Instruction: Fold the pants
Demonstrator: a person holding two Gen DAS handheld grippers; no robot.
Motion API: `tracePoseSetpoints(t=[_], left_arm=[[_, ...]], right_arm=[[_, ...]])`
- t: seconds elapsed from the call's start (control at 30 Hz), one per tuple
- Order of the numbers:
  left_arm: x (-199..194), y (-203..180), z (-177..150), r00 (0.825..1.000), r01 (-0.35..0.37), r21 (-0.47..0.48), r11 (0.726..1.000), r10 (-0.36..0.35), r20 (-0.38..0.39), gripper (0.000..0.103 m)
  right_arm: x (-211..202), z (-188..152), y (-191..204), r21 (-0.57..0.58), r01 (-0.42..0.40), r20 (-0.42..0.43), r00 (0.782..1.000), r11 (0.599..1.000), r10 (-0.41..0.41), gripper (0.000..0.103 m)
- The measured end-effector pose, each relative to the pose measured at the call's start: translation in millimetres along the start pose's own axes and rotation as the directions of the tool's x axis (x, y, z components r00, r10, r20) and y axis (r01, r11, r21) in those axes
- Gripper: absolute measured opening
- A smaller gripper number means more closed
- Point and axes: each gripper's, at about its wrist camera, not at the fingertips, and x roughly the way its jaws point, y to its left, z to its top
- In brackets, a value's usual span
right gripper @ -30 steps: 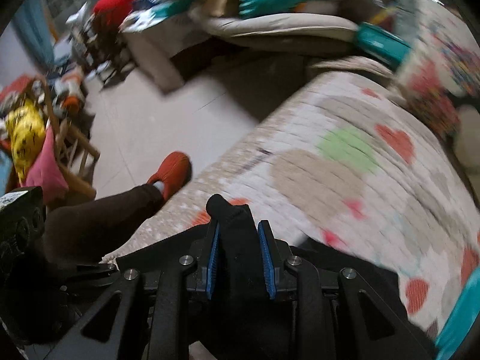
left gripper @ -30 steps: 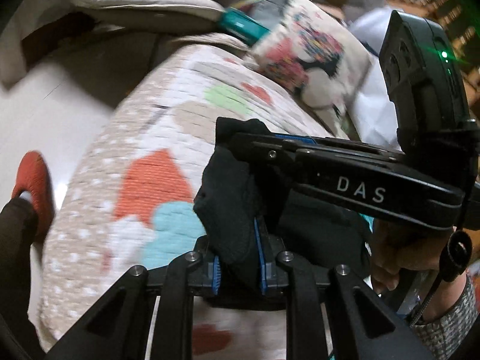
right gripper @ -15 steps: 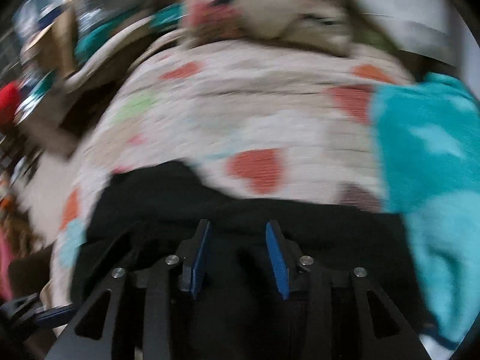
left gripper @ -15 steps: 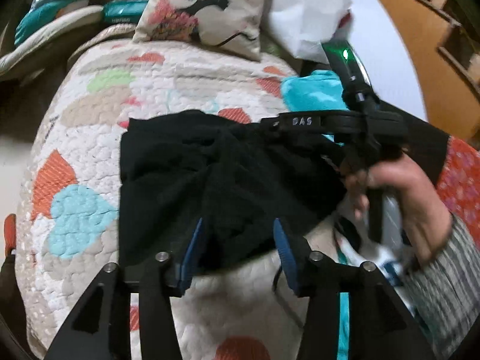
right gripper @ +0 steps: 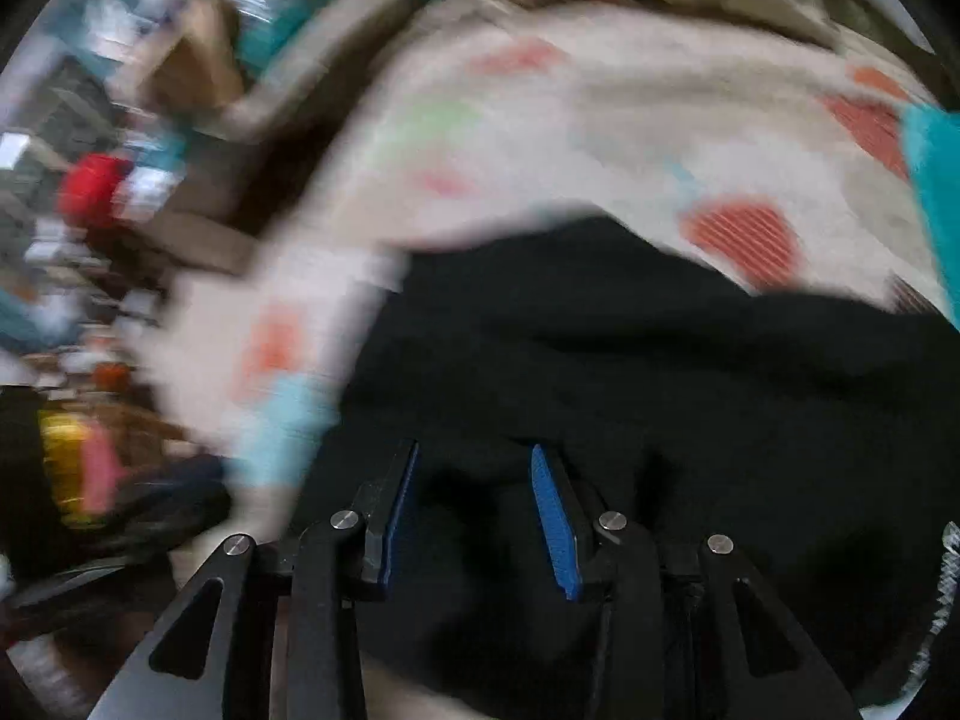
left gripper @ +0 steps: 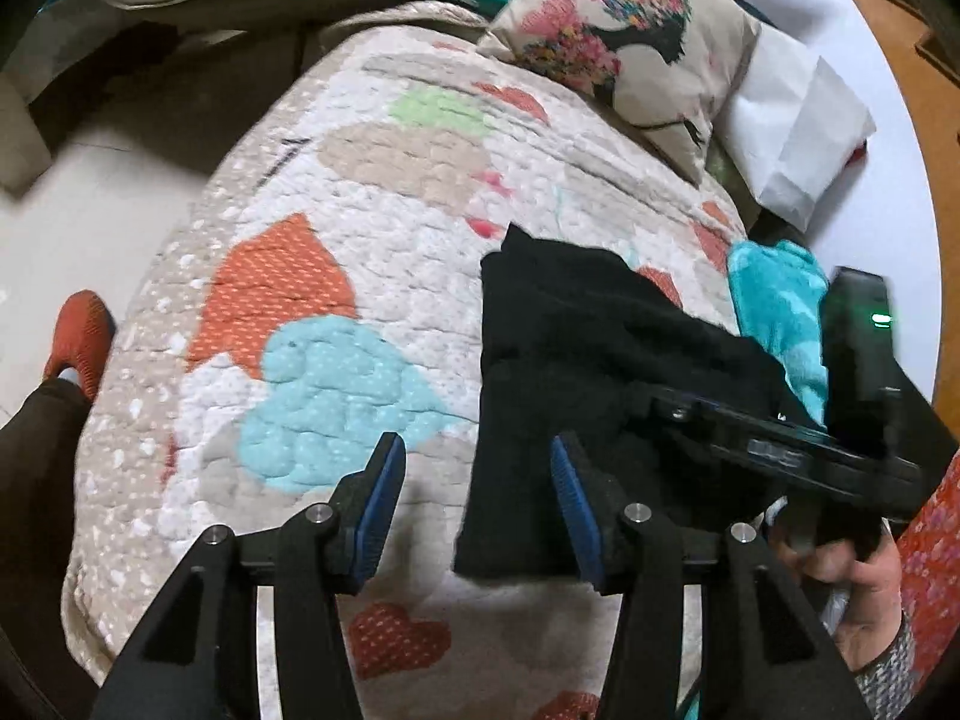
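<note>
The black pants [left gripper: 570, 348] lie folded in a bundle on the heart-patterned quilt [left gripper: 312, 252]. My left gripper [left gripper: 474, 486] is open and empty, just above the quilt at the bundle's left edge. My right gripper shows in the left wrist view [left gripper: 654, 405] lying over the right side of the pants. In the blurred right wrist view the right gripper [right gripper: 474, 501] is open over the black pants [right gripper: 660, 360], with nothing between its blue pads [right gripper: 555, 525].
A floral cushion [left gripper: 630, 42] and white paper [left gripper: 798, 126] lie at the far end of the quilt. A turquoise towel [left gripper: 780, 312] lies right of the pants. A red slipper [left gripper: 78, 336] and floor are at the left.
Both grippers let go of the pants, which now lie on the quilt. The left gripper opened wider and drew left; the right wrist view swings fast.
</note>
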Motion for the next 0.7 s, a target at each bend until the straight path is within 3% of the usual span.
tracePoseSetpoints(t=[0.13,0.2,0.3,0.33,0.4,0.53,0.6,0.63,0.67,0.7], left_arm=[[21,-11,-1,1.000,0.018,0.035,0.999,-0.018,-0.011,0.049],[33,-12,-1,0.999,0.038,0.036,0.999,-0.037,-0.028,0.049],[42,-19,-10,0.997,0.059,0.059,0.996,-0.056,-0.058,0.048],[43,-21,-15,0.997,0.050,0.081,0.995,-0.046,-0.057,0.034],[44,-25,-23,0.999,-0.001,0.135,0.991,0.006,-0.036,0.018],[41,-18,-22,0.998,0.042,0.099,0.994,-0.038,-0.043,0.011],[39,-14,-22,0.998,0.052,0.088,0.995,-0.048,-0.047,0.010],[38,-12,-22,0.997,0.061,0.081,0.995,-0.057,-0.049,0.010],[36,-10,-22,0.997,0.066,0.073,0.995,-0.063,-0.050,0.009],[34,-8,-21,0.996,0.073,0.067,0.995,-0.070,-0.052,0.009]], right_arm=[[-14,4,0,0.008,0.018,0.031,0.999,1.000,-0.019,0.035],[-21,13,21,-0.085,0.086,0.069,0.994,0.993,-0.081,0.043],[-14,35,45,-0.173,0.053,0.050,0.998,0.984,-0.044,0.052],[-9,44,54,-0.187,0.038,0.038,0.999,0.982,-0.031,0.054],[12,62,69,-0.220,0.021,-0.002,1.000,0.975,-0.022,0.057],[60,79,85,-0.236,0.016,-0.132,0.990,0.972,-0.048,0.057],[80,77,94,-0.307,0.092,-0.165,0.975,0.947,-0.148,0.033],[81,74,100,-0.347,0.124,-0.148,0.972,0.930,-0.185,0.031],[79,73,104,-0.362,0.118,-0.142,0.973,0.925,-0.180,0.015],[76,74,106,-0.352,0.098,-0.149,0.976,0.931,-0.160,0.013]])
